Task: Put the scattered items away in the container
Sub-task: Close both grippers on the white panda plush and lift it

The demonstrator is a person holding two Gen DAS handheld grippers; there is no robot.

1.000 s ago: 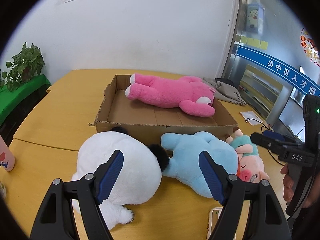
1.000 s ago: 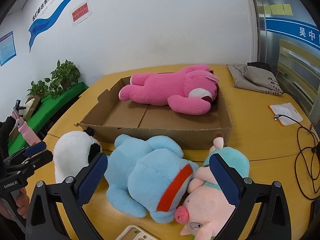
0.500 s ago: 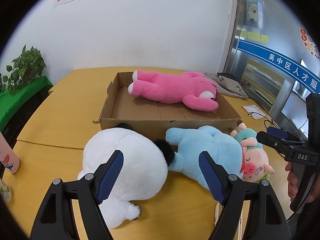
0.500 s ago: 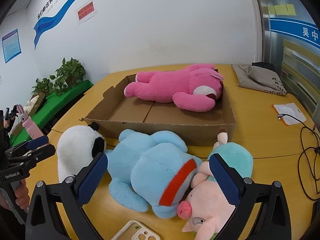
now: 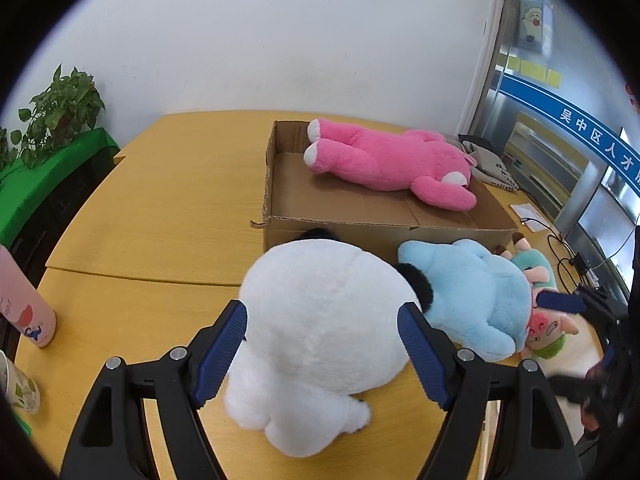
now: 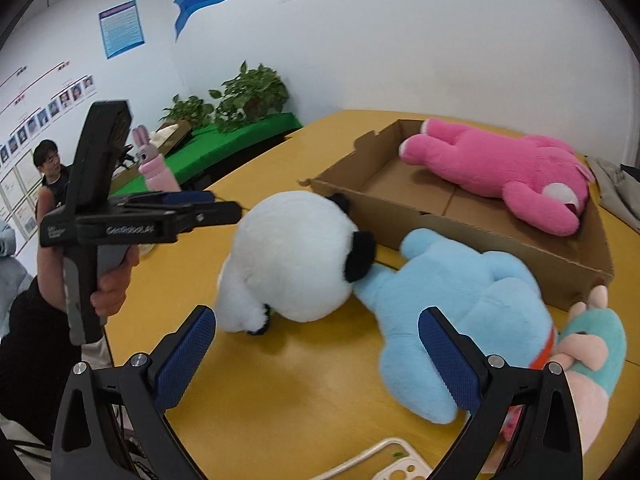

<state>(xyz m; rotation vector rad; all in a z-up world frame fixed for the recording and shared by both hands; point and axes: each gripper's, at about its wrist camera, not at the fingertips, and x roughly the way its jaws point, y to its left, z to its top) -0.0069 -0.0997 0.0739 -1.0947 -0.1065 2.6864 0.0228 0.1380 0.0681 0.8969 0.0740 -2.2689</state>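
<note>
A white panda plush (image 5: 320, 340) (image 6: 296, 256) lies on the yellow table before the cardboard box (image 5: 280, 184) (image 6: 480, 232). My left gripper (image 5: 322, 312) (image 6: 236, 212) is open; the panda shows between its blue pads, and its tips reach the panda's edge. A blue plush (image 5: 468, 292) (image 6: 460, 304) lies right of the panda, with a pink-and-teal pig plush (image 5: 548, 324) (image 6: 592, 344) beside it. My right gripper (image 6: 316, 318) (image 5: 592, 320) is open over the table, its right finger in front of the blue plush. A pink plush (image 5: 392, 164) (image 6: 500, 168) lies inside the box.
A pink bottle (image 5: 20, 300) and a cup (image 5: 16, 392) stand at the table's left edge. A phone case (image 6: 392, 460) lies near my right gripper. A grey bag (image 5: 492, 164) and cables (image 5: 560, 248) sit at the right. A person (image 6: 48, 168) sits in the background.
My left gripper has come forward so the panda now fills the gap between its pads. The right gripper has swung and rolled left, from over the blue and pig plushes toward the panda.
</note>
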